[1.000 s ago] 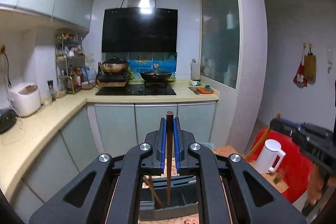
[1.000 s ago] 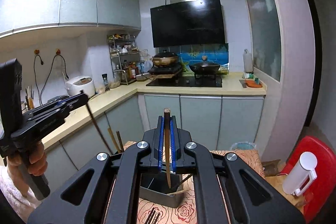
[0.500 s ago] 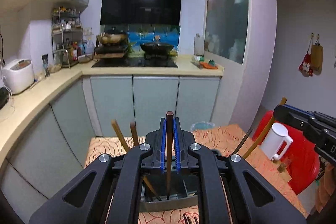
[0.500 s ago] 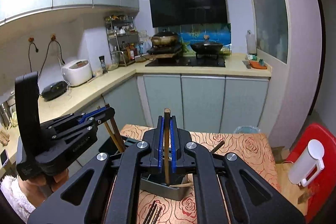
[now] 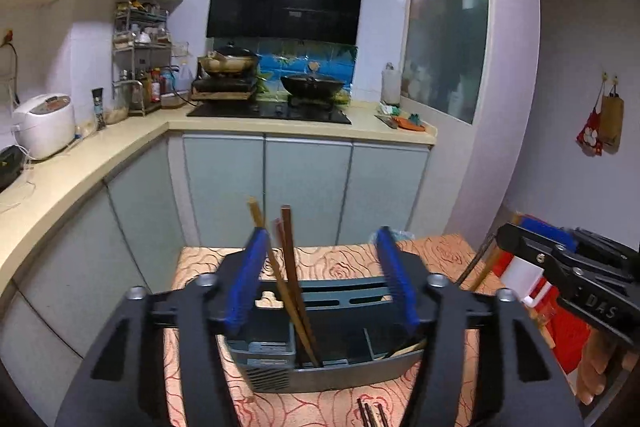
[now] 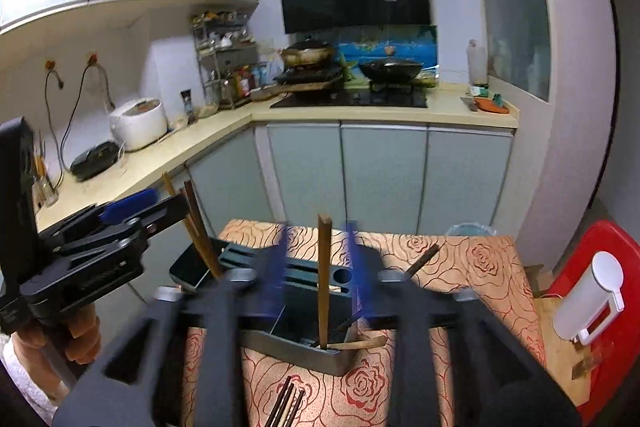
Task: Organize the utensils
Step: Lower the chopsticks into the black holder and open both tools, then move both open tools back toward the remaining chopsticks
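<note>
Kitchen behind, rose-cloth table [image 5: 340, 267] below both claws. Left claw [image 5: 320, 275] had just opened, jaws apart; brown chopsticks [image 5: 292, 267] stood loose between them, tips down in grey holder [image 5: 340, 371]. Right claw [image 6: 318, 267] also just opened, jaws apart, one chopstick [image 6: 323, 267] upright between. More chopsticks [image 6: 286, 405] lay flat on table, just below right claw, long way pointing toward it. Right claw likely nearer.

A dim kitchen is lit from overhead, with glare reflected on the black range hood [image 5: 285, 3]. Straight lines are bowed by fisheye distortion, corners are darkened, and the right gripper's blue pads [image 6: 354, 259] are motion-blurred.
</note>
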Action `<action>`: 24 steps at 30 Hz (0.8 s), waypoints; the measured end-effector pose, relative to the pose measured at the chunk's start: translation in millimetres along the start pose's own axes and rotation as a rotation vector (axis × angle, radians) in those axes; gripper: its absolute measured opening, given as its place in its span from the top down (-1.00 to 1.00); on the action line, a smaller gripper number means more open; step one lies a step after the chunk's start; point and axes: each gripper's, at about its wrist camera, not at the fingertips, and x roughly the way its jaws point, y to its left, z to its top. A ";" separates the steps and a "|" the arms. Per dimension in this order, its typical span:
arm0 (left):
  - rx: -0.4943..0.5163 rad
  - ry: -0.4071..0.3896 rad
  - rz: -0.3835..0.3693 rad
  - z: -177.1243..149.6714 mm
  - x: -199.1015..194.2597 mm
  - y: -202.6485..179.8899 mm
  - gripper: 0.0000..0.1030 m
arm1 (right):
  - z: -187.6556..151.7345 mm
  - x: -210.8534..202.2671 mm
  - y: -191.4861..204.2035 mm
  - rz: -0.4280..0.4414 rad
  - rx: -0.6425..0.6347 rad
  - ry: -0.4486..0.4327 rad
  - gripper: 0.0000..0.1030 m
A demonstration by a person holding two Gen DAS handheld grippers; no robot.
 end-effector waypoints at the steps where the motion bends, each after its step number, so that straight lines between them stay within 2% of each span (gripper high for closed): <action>1: 0.003 -0.007 0.007 -0.2 -2.8 0.8 -0.19 | 0.5 -3.7 -1.2 -0.010 0.010 -0.013 -0.02; 7: -0.009 -0.018 0.014 -6.7 -21.2 10.8 -0.33 | 4.1 -19.5 -6.3 -0.015 0.013 -0.047 -0.02; 13: -0.007 -0.010 0.036 -24.5 -36.8 20.9 -0.36 | 4.2 -43.8 -9.9 -0.049 -0.009 -0.104 -0.02; 17: -0.027 0.004 0.036 -41.9 -47.0 30.0 -0.46 | 2.1 -59.0 -12.8 -0.063 -0.019 -0.138 -0.02; 24: -0.042 0.039 0.060 -91.1 -65.7 44.2 -0.48 | -24.3 -80.7 -14.9 -0.059 -0.043 -0.153 -0.02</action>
